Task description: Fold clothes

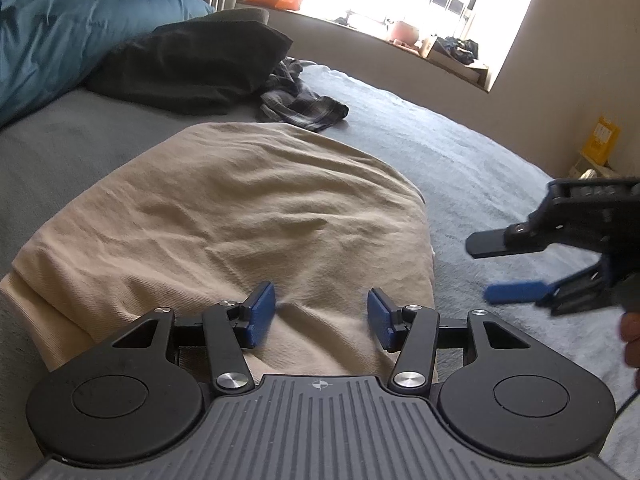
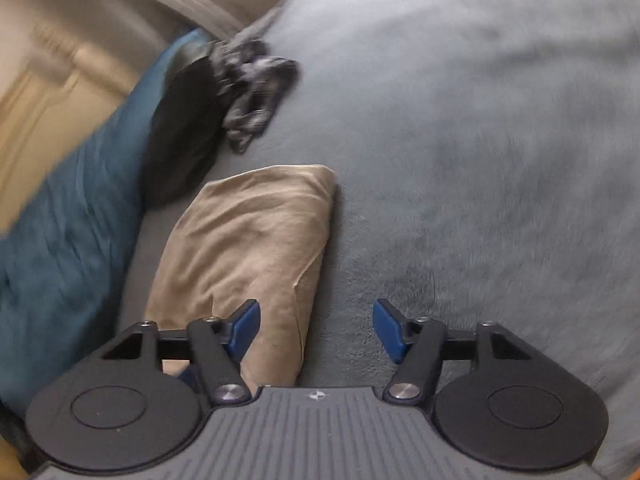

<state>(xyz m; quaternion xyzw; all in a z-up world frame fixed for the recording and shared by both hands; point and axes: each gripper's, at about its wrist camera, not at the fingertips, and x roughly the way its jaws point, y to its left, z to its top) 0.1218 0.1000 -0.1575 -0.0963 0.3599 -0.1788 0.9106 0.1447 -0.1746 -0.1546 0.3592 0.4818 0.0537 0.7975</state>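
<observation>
A beige garment point(image 1: 240, 216) lies folded in a rough rectangle on the grey-blue bed blanket point(image 1: 440, 152). My left gripper point(image 1: 322, 312) hovers low over its near end, open, its blue pads apart with only a small ridge of cloth between them. In the same view my right gripper point(image 1: 496, 268) comes in from the right, beside the garment's right edge, also open and holding nothing. The right wrist view shows the beige garment point(image 2: 248, 232) ahead and to the left. There my right gripper point(image 2: 316, 320) straddles the garment's near right edge and the bare blanket point(image 2: 480, 160).
Beyond the beige piece lie a crumpled dark plaid garment point(image 1: 300, 104), a black pillow point(image 1: 192, 64) and a blue duvet point(image 1: 48, 40) along the left. A cluttered window sill point(image 1: 400, 32) is at the back, a yellow box point(image 1: 602, 140) by the wall. Fingers of a hand point(image 1: 632, 340) show at right.
</observation>
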